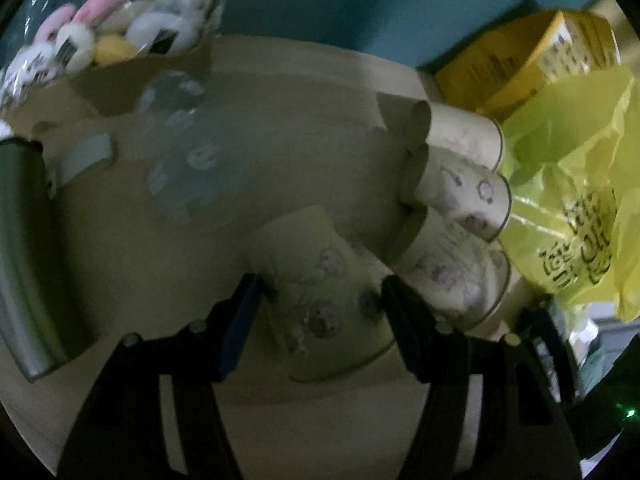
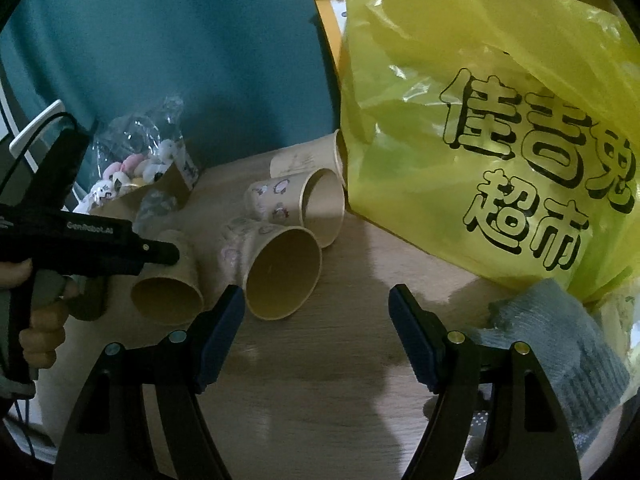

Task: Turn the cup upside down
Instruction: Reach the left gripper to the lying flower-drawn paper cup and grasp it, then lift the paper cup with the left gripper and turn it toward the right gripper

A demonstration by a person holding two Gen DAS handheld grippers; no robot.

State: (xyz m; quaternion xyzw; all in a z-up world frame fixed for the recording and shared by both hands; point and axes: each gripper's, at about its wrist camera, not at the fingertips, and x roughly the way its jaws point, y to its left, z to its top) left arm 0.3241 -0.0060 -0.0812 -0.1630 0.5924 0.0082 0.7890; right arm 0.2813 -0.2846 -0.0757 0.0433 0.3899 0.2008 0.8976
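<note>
Several printed paper cups lie on their sides on a pale wooden table (image 2: pixel 328 360). In the left wrist view the nearest cup (image 1: pixel 320 292) lies between the fingers of my left gripper (image 1: pixel 318 304); the jaws are wide and I cannot tell if the pads touch it. Three more cups (image 1: pixel 460 184) lie in a row to its right. In the right wrist view my left gripper (image 2: pixel 160 254) reaches over the leftmost cup (image 2: pixel 168 284). My right gripper (image 2: pixel 316 304) is open and empty, just short of a cup (image 2: pixel 280 272) with its mouth towards me.
A yellow plastic shopping bag (image 2: pixel 500 120) fills the right side, with a yellow box (image 1: pixel 532 52) behind it. A clear bag of plush toys (image 2: pixel 136 172) sits at the back left by a teal wall. A grey cylinder (image 1: pixel 20 248) lies left. Grey cloth (image 2: pixel 560 340) lies right.
</note>
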